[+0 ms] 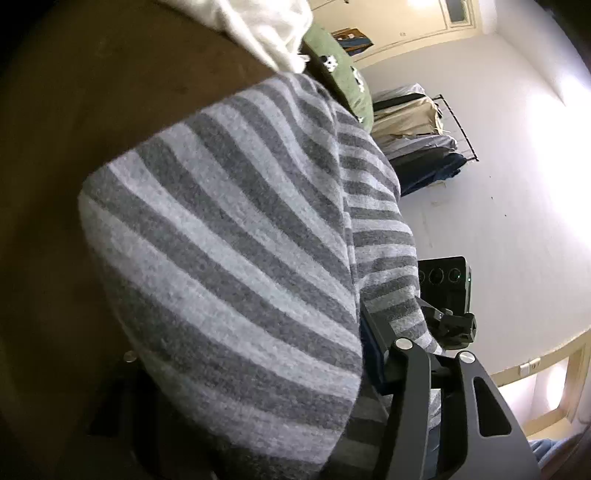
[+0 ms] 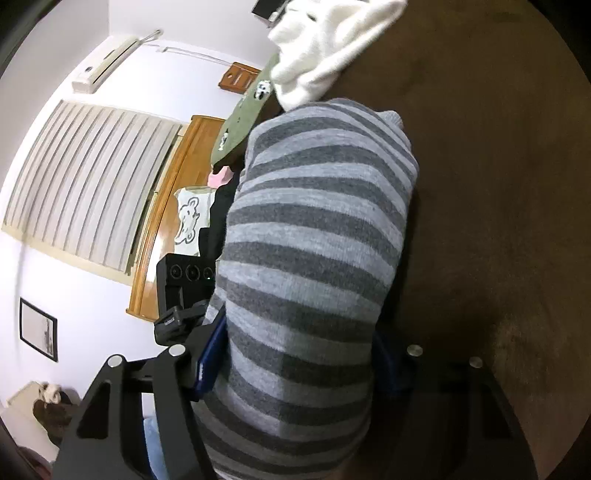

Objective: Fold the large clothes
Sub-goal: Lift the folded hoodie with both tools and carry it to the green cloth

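Note:
A grey striped knit garment [image 1: 229,251] drapes over my left gripper [image 1: 255,373] and hangs above the dark brown surface [image 1: 74,129]. It hides the left finger; the right finger [image 1: 376,332] presses against the cloth. The same striped garment [image 2: 314,258] drapes over my right gripper [image 2: 295,365] in the right wrist view, with blue-padded fingers [image 2: 208,358] closed against it on both sides. Each gripper's camera block shows in the other's view, the right one [image 1: 447,280] and the left one [image 2: 184,284], close together.
A white garment [image 1: 266,29] and a green printed one [image 1: 340,81] lie further back on the brown surface; they also show in the right wrist view [image 2: 325,48] [image 2: 243,118]. A clothes rack [image 1: 424,136] stands by the white wall. A wooden headboard [image 2: 166,229] and blinds [image 2: 85,177] are on the left.

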